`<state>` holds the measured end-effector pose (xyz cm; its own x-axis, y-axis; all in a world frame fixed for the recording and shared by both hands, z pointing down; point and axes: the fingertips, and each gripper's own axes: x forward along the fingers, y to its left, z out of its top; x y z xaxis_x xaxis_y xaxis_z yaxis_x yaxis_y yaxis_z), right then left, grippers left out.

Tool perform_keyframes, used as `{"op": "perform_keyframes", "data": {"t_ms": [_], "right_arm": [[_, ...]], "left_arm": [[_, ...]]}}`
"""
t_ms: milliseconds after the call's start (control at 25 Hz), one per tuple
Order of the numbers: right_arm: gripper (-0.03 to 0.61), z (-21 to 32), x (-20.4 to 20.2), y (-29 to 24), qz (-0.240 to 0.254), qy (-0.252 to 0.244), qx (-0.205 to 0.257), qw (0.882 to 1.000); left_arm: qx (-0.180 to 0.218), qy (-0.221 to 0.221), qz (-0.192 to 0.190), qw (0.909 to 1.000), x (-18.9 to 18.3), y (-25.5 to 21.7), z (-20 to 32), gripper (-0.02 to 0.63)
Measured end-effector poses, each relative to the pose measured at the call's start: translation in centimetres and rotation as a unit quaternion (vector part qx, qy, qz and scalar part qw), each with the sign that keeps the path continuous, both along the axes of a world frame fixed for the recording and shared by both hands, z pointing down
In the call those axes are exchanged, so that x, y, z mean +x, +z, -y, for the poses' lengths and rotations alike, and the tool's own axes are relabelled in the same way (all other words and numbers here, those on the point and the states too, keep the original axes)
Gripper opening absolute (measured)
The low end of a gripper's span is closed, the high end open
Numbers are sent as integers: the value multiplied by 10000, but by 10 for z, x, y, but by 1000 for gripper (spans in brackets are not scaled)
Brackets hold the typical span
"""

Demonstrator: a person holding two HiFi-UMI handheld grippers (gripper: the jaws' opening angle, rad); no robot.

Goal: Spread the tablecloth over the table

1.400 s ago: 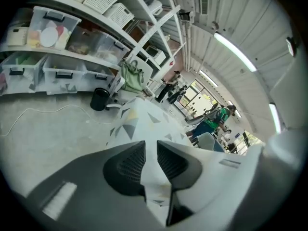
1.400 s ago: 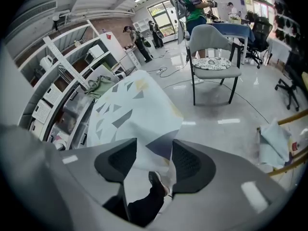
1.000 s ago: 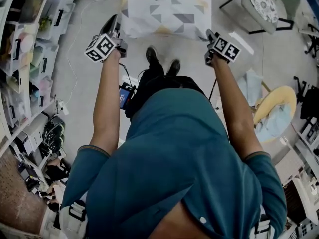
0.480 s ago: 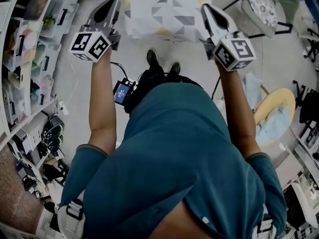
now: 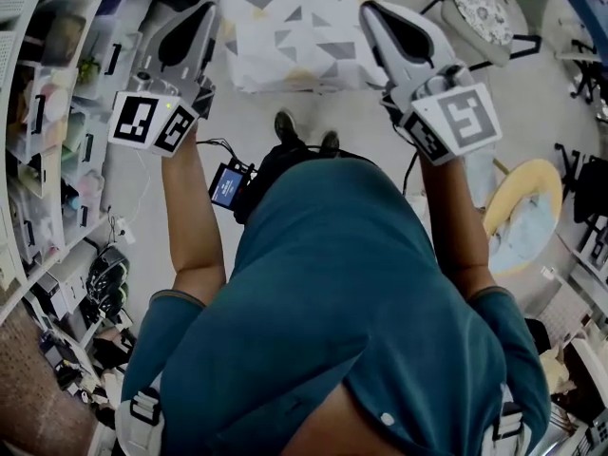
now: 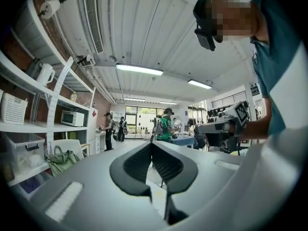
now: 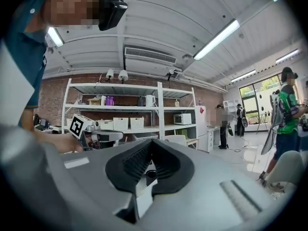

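The tablecloth (image 5: 299, 27), white with grey and yellow triangles, stretches between my two raised grippers, above the person's shoes. My left gripper (image 5: 211, 9) is at its left edge and my right gripper (image 5: 369, 9) at its right edge. Both point level, away from the body. In the left gripper view the jaws (image 6: 151, 143) are shut, with a strip of white cloth (image 6: 156, 201) in the gap behind the pads. The right gripper view shows the same: jaws (image 7: 151, 141) shut, white cloth (image 7: 142, 196) pinched behind them. Each gripper view shows the other gripper off to the side.
Shelving with storage bins (image 5: 57, 84) runs along the left. A chair (image 5: 494, 8) stands at the upper right, and a yellow round seat (image 5: 532, 207) at the right. Several people stand far off by the windows (image 6: 166, 124). White shelves with baskets and a microwave (image 7: 130, 121) line the brick wall.
Both grippers have risen toward the head camera and rolled, so they look much larger. The near edge of the tablecloth has come up with them.
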<state>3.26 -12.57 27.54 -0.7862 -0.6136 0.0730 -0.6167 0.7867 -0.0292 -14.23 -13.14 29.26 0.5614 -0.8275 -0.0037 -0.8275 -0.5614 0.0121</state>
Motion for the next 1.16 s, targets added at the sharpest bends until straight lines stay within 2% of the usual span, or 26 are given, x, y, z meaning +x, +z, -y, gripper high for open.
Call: {"op": "perform_keyframes", "data": {"t_ms": [240, 400, 600, 1160], "right_arm": [[9, -7, 8, -29, 58, 72, 229, 9997], [8, -14, 14, -33, -204, 186, 337, 9990], [8, -20, 15, -43, -97, 201, 417, 9989], [8, -16, 26, -33, -151, 351, 189, 9991]], "left_arm": [[258, 68, 424, 9987, 12, -20, -17, -3], [354, 143, 350, 9987, 15, -29, -25, -3], [370, 152, 304, 9987, 12, -32, -29, -3], [236, 173, 221, 9993, 11, -24, -29, -3]]}}
